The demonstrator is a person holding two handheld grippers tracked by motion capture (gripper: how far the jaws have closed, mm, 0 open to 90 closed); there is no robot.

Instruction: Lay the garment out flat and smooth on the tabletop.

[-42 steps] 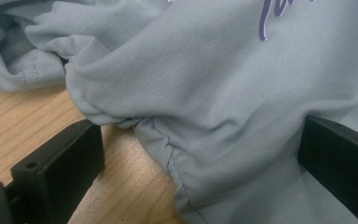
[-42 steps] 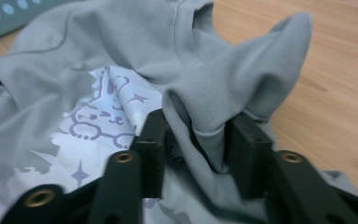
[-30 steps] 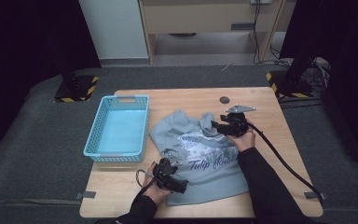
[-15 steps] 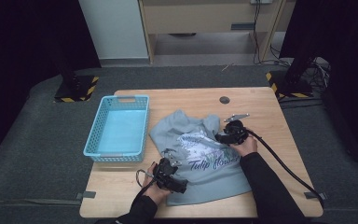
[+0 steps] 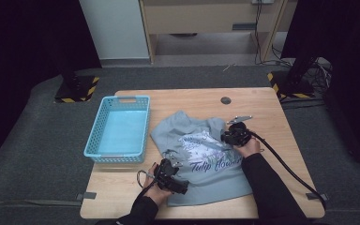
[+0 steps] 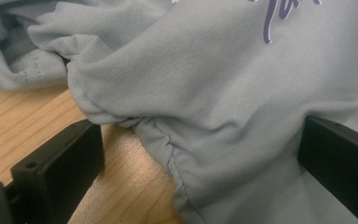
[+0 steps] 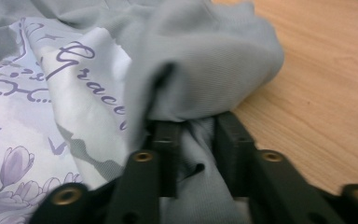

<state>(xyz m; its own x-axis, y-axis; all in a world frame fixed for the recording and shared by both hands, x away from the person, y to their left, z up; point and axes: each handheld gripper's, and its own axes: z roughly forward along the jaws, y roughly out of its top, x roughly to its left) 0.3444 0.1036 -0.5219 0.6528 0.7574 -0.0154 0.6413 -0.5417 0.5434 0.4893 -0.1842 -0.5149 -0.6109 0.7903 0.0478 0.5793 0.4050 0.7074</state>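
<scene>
A pale grey-blue T-shirt (image 5: 201, 164) with a purple flower print lies crumpled on the wooden table (image 5: 281, 117). My right gripper (image 5: 230, 136) rests on the shirt's right side. In the right gripper view its jaws have just been closing and now stand near together, pinching a bunched fold of the T-shirt (image 7: 205, 70) at the right gripper (image 7: 193, 128). My left gripper (image 5: 172, 163) sits at the shirt's lower left edge. In the left gripper view the left gripper (image 6: 200, 154) stands wide open, with a hemmed fold of the T-shirt (image 6: 223, 93) lying between the jaws.
An empty light-blue plastic basket (image 5: 117, 101) stands on the table left of the shirt. A small dark round disc (image 5: 225, 100) sits near the far edge. The right gripper's black cable (image 5: 286, 168) trails off the table's right front corner.
The right gripper has come down onto the shirt's right side and its jaws have closed on a fold of fabric. The left gripper has stayed where it was.
</scene>
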